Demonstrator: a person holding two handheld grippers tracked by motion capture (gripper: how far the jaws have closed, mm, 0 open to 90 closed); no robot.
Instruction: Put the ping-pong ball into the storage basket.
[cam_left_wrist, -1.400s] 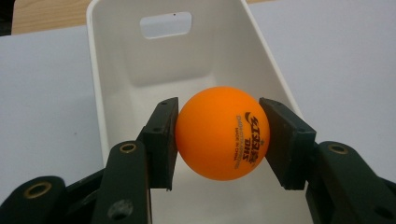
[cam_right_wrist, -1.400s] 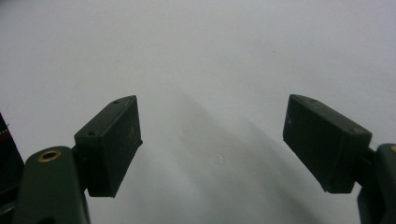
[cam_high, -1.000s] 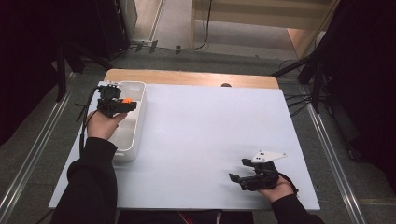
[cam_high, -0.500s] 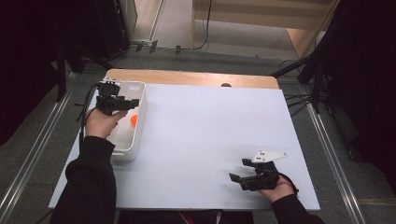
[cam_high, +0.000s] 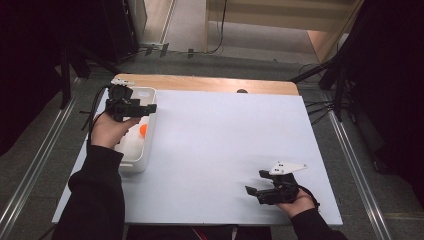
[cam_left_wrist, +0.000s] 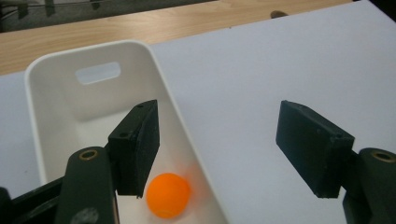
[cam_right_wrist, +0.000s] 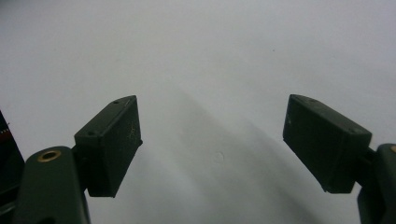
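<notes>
White table top (cam_high: 220, 150) over grey floor, wooden strip along its far edge; white bin (cam_left_wrist: 60, 102) at about 9 o'clock with the orange ball (cam_left_wrist: 168, 195) lying inside, free of any grip. Left gripper (cam_left_wrist: 224, 149) hovers above the bin, jaws spread and empty; right gripper (cam_right_wrist: 212, 149) rests near 5 o'clock, jaws spread over bare table. Judgement: ball looks deposited; lift the left gripper straight up, clear of the bin wall, to avoid nudging it.
</notes>
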